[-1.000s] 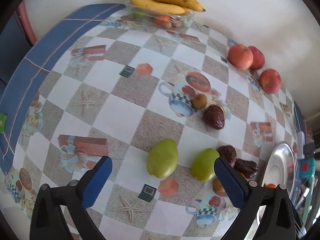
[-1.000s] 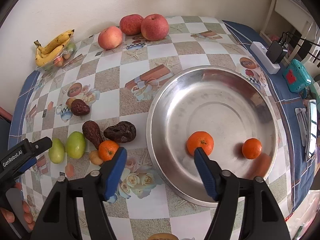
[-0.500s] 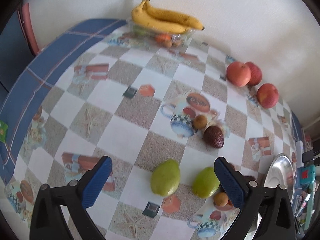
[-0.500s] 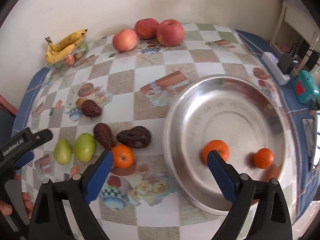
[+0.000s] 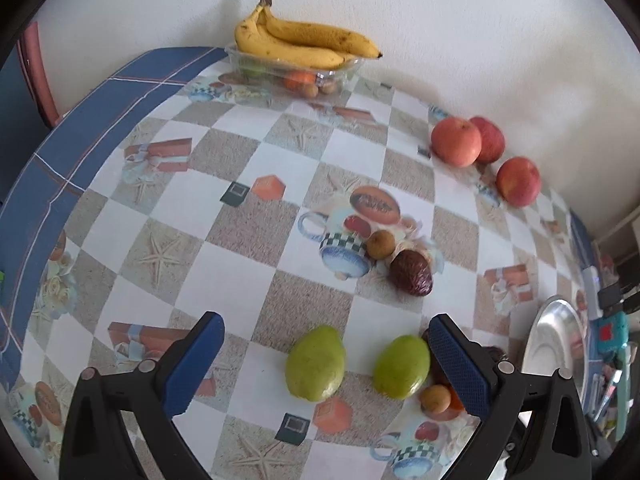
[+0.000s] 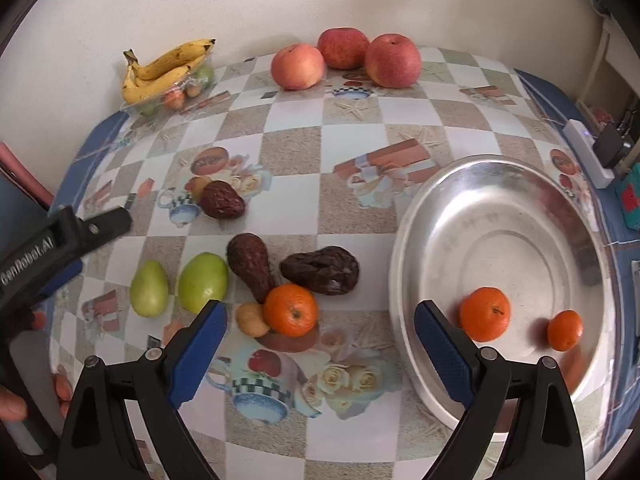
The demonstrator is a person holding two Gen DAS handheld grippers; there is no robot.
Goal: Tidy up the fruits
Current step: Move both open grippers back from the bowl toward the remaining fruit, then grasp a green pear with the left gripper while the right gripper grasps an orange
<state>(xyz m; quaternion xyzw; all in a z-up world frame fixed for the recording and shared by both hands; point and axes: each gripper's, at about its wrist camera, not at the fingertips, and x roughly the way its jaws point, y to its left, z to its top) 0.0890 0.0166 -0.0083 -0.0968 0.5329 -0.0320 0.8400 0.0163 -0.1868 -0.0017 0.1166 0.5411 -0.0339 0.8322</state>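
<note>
My right gripper point(image 6: 320, 336) stands open above the patterned tablecloth, with an orange tangerine point(image 6: 291, 309) just beyond the gap between its fingers. Left of it lie a small tan fruit point(image 6: 251, 319), two dark wrinkled fruits point(image 6: 319, 270) and two green pears point(image 6: 203, 281). The steel bowl point(image 6: 448, 208) on the right holds two tangerines point(image 6: 484, 314). My left gripper point(image 5: 326, 364) is open too, with nothing gripped; two green pears point(image 5: 315, 363) lie on the cloth in the gap between its fingers. Its black body point(image 6: 60, 244) shows at the left of the right wrist view.
Three apples point(image 6: 344, 58) sit by the far wall. Bananas point(image 6: 164, 70) rest on a clear tray of small fruit at the back left. Another dark fruit point(image 6: 221, 199) lies mid-table. A white power strip point(image 6: 588, 152) and teal device lie past the bowl. A hand point(image 6: 16, 396) shows lower left.
My right gripper opened wider and slid left, so the loose tangerine now lies ahead of its gap instead of the bowl's rim. The left gripper tilted up a little, showing more wall.
</note>
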